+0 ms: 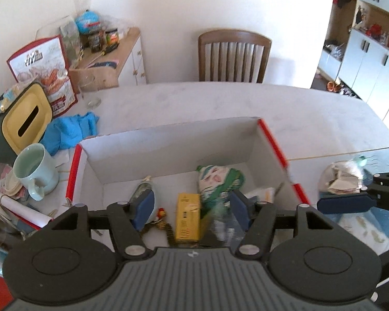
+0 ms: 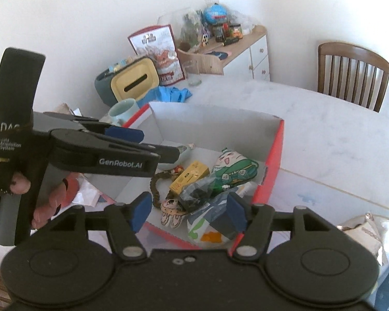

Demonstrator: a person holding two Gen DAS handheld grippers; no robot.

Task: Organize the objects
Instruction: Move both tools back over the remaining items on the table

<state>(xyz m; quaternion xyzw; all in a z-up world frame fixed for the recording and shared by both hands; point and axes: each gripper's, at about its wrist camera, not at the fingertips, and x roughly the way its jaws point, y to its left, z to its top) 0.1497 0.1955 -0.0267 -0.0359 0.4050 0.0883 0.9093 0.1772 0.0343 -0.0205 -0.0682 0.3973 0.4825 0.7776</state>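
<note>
A white cardboard box with red edges (image 1: 168, 150) (image 2: 215, 121) stands on the pale table. In it lie a yellow packet (image 1: 187, 216) (image 2: 189, 175), a green-haired plush cushion (image 1: 217, 181) (image 2: 234, 169), a dark clear bag (image 2: 198, 194), a white snack bag (image 2: 210, 226) and a small cartoon charm on a cord (image 2: 171, 211). My left gripper (image 1: 190, 208) is open above the box, with nothing between its pads; it also shows in the right wrist view (image 2: 153, 143). My right gripper (image 2: 189, 211) is open over the box's near edge.
A mint mug (image 1: 35, 175), a blue cloth (image 1: 70, 131), a yellow-lidded tissue box (image 1: 23, 123) and a red snack bag (image 1: 46, 73) crowd the table's left. A wooden chair (image 1: 232, 57) stands behind. A clear bag of papers (image 1: 342, 178) lies right of the box.
</note>
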